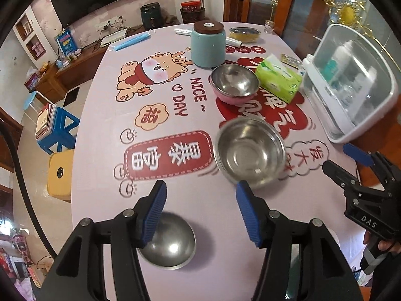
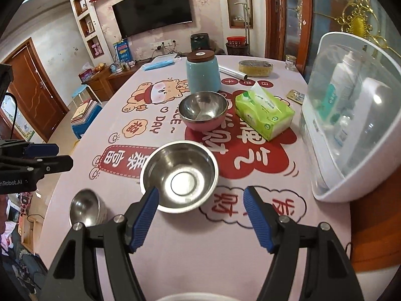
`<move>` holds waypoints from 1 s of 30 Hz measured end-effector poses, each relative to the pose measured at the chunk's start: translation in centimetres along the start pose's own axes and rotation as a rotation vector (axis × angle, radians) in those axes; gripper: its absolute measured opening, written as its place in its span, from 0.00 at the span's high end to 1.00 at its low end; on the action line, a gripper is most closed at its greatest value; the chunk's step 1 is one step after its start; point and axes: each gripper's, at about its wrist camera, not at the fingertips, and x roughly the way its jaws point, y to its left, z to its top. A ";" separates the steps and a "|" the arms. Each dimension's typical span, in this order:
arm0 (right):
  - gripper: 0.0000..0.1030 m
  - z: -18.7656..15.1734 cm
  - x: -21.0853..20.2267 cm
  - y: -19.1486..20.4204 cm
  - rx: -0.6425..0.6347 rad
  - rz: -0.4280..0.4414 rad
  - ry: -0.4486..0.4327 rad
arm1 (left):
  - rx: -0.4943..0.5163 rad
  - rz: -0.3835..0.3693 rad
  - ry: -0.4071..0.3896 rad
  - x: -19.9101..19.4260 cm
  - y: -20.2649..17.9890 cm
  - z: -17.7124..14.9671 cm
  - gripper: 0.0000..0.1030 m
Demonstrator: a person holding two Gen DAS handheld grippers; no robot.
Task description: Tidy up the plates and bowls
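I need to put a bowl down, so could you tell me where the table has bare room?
Free: the near cloth in front of the upright steel bowl, and the left side by the cartoon print. Crowded: the right, where pink bowl, tissue pack and white cabinet cluster.

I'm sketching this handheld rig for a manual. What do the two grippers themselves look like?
Both match: the left gripper and right gripper have angular black frames with silver pivot bolts and ribbed blue pads lining the jaws. White lettering marks the black bodies. A dark cable trails beside the left one.
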 end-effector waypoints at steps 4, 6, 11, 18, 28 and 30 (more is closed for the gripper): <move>0.32 0.7 2.1 0.1 0.022 -0.009 0.020 | 0.035 0.006 0.020 2.5 0.2 1.3 0.44; 0.32 0.9 3.2 0.2 0.023 -0.016 0.035 | 0.044 -0.005 0.044 4.0 0.2 1.8 0.44; 0.32 1.1 5.6 0.1 0.041 -0.012 0.070 | 0.043 -0.050 0.095 7.5 0.1 2.5 0.43; 0.32 0.2 9.2 -0.3 0.096 0.012 0.136 | 0.060 -0.119 0.109 11.7 -0.8 3.0 0.43; 0.32 -1.4 12.0 -1.0 0.151 0.055 0.142 | 0.046 -0.183 0.135 16.2 -2.0 2.6 0.43; 0.32 -1.7 12.3 -1.0 0.157 0.072 0.132 | 0.017 -0.204 0.146 16.9 -2.0 2.5 0.43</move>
